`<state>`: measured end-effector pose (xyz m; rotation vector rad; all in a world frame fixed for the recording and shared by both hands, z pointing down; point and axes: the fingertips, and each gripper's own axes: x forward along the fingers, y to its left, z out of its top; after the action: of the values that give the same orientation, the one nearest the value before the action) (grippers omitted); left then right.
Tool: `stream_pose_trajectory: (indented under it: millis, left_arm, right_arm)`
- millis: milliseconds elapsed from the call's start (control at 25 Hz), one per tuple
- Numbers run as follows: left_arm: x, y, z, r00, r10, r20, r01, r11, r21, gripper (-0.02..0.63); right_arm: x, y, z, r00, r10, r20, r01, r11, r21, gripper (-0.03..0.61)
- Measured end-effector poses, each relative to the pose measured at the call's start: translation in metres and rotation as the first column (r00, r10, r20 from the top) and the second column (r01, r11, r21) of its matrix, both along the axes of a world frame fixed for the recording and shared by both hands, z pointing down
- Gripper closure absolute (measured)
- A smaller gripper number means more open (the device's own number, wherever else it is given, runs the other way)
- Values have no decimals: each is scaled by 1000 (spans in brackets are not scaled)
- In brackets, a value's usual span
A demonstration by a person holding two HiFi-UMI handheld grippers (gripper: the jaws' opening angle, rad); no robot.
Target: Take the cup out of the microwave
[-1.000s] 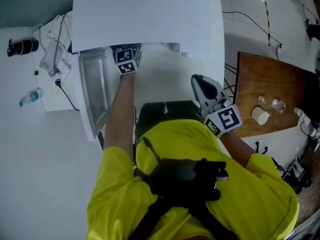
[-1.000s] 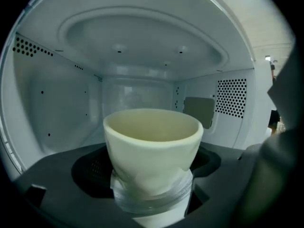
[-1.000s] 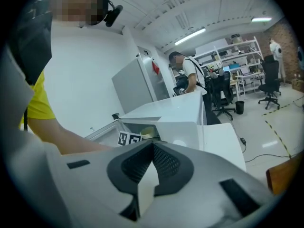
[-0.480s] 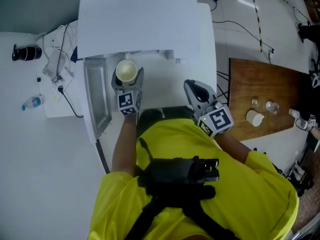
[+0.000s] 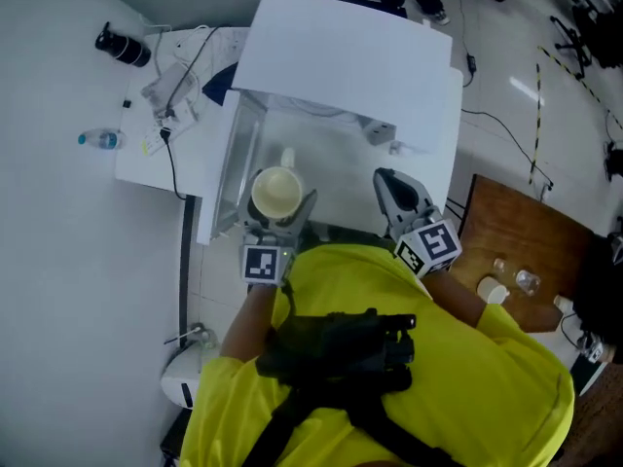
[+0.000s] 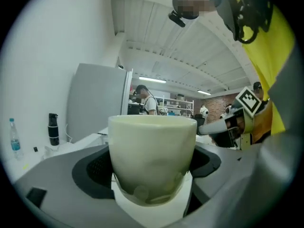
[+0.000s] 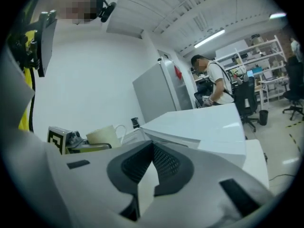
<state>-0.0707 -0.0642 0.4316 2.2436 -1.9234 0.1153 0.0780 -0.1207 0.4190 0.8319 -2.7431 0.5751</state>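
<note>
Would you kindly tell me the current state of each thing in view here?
Cup: upright, gripped, outside the microwave.
Microwave door: open.
Left gripper: shut on the cup.
Right gripper: shut, empty.
Water bottle: standing upright.

You're in an open lab or workshop: a long ceiling strip light (image 7: 209, 38), white metal shelving racks (image 7: 266, 56) stacked with gear and a black swivel office chair (image 7: 247, 101) fill the far end. Another person (image 7: 214, 82) stands among them.

light: cool, even, ceiling tubes (image 7: 209, 38) ahead of right gripper (image 7: 151, 148) | head view: dim | edges: fisheye, dark vignette | focus: cup (image 6: 152, 160) base soft
</note>
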Motion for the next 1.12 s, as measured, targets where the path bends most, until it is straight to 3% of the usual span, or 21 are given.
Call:
stream_pose_trajectory:
  millis: [160,360,480,640,760,920,1120]
  left_arm:
    - [-49,17,-47,996,-90,-6,90,995,50,173]
    - [-154,62,-94,972,-217,94,209,974,93,173]
    - [-228,80,-90,963,-256,88,249,965,85,175]
    - [-312,83,-25,955,-293,53,294,956,-2,175]
    - [-348,71,49,952,-300,59,304,950,-72,173]
    - [-353,39,150,969,-245,24,246,955,-168,175]
    - [-345,20,235,980,-192,51,198,948,-247,175]
  right_arm:
    - [-59,4,-10,991,-131,0,130,988,87,574]
    - [-152,17,-14,969,-241,62,238,970,48,574]
    - [-200,34,-13,961,-272,56,271,962,26,574]
    - [-244,54,6,958,-287,-2,287,958,1,574]
    - [-255,50,21,969,-242,-56,241,970,-14,574]
    - [-251,28,42,982,-144,-125,146,989,6,574]
    - [-238,24,68,985,-40,-168,40,999,-2,574]
